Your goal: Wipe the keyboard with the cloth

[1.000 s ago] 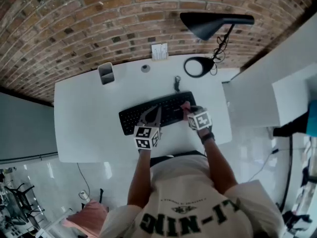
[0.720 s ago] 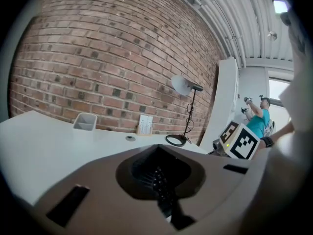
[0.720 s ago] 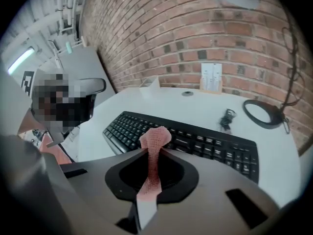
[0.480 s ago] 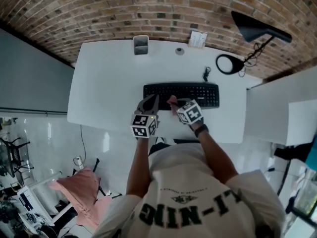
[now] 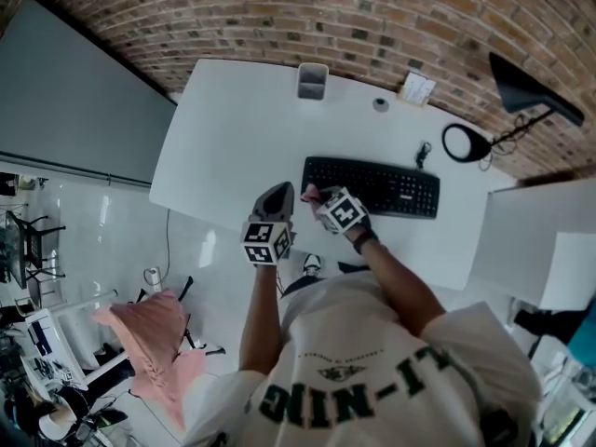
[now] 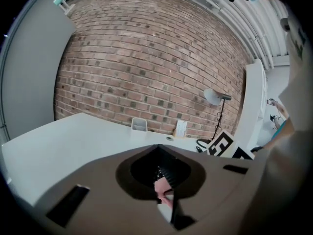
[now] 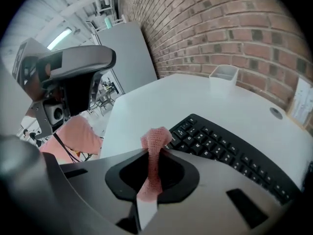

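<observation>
The right hand-held gripper point(image 7: 155, 154) is clenched on the pink cloth point(image 7: 155, 140). A narrow fold is pinched between its jaws and a bunched end pokes past the tips, which makes a soft pad to drag over the keys. It hangs at the left end of the black keyboard point(image 5: 372, 185); I cannot tell whether the cloth touches the keys. The keyboard lies flat on the white tabletop point(image 5: 223, 147) with its long side along the near edge, so from this end a sweep to the right would cover it.

The left hand-held gripper point(image 6: 157, 147) has its jaws pressed together on nothing. It hovers just beside the right one, off the keyboard's near-left corner, probably kept out of the stroke or ready to steady the keyboard.

At the tabletop's far edge, by the brick wall point(image 7: 234, 23), stands a small open holder point(image 7: 223, 72), well apart from the keyboard. From the right gripper view it looks empty
</observation>
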A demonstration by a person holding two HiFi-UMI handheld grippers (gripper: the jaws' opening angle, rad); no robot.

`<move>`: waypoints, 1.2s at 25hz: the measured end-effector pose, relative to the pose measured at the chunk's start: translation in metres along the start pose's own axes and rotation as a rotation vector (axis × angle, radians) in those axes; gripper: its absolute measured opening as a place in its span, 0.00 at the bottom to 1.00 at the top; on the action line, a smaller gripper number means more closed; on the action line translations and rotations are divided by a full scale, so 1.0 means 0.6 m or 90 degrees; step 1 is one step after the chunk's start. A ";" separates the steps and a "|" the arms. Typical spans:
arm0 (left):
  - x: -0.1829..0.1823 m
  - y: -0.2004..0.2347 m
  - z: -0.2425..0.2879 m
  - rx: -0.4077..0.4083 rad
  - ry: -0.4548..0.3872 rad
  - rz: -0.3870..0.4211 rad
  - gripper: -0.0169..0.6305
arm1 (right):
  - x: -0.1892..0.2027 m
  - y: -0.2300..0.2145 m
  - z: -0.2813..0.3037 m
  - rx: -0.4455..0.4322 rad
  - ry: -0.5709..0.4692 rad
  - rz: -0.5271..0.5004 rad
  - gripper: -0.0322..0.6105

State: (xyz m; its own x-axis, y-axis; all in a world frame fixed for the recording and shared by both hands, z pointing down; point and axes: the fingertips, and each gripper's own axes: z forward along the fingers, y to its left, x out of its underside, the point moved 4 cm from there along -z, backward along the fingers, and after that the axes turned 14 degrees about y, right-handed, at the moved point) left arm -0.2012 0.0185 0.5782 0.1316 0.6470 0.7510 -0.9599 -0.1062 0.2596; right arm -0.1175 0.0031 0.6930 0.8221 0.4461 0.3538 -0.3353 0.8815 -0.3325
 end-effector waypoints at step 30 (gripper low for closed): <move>0.009 -0.005 0.024 0.027 0.027 0.029 0.03 | 0.028 -0.027 0.022 0.033 0.066 0.047 0.08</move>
State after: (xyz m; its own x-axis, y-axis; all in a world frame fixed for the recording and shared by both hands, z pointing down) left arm -0.1940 0.0116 0.5900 0.0767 0.6720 0.7366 -0.9530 -0.1678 0.2523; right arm -0.1044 -0.0018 0.7157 0.8365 0.4944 0.2363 -0.4182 0.8547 -0.3076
